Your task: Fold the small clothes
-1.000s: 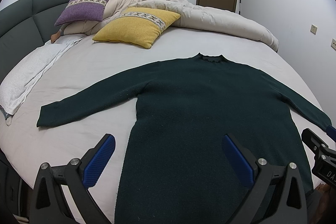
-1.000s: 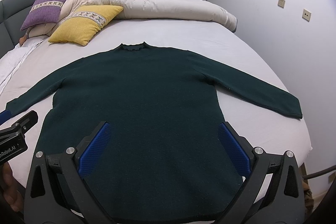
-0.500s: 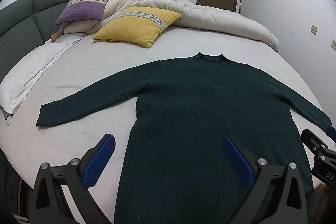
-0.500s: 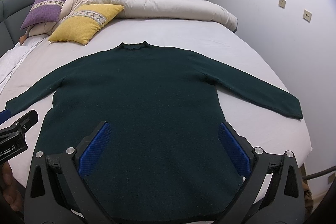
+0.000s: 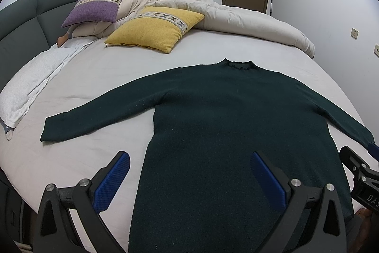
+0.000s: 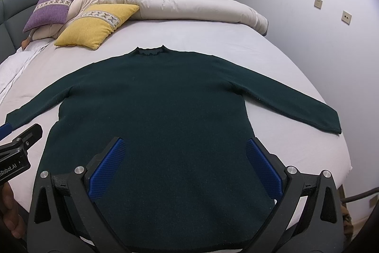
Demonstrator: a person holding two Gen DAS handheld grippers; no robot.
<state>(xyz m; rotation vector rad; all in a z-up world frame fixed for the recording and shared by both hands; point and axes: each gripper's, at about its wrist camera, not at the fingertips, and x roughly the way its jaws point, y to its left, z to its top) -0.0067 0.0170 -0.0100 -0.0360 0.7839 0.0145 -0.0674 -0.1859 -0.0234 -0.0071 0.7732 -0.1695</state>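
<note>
A dark green long-sleeved sweater (image 5: 225, 115) lies flat on the bed, front down the middle, both sleeves spread out, collar at the far end; it also shows in the right wrist view (image 6: 161, 106). My left gripper (image 5: 189, 165) is open and empty, hovering above the sweater's lower left hem. My right gripper (image 6: 184, 153) is open and empty above the lower right part of the body. The right gripper (image 5: 360, 172) shows at the left view's right edge, and the left gripper (image 6: 16, 148) at the right view's left edge.
A light grey bed sheet (image 5: 99, 77) lies under the sweater. A yellow pillow (image 5: 154, 27), a purple pillow (image 5: 97, 6) and a bunched beige duvet (image 5: 236, 16) lie at the far end. A white folded towel (image 5: 30, 82) lies at the left. A wall (image 6: 319, 16) runs close on the right.
</note>
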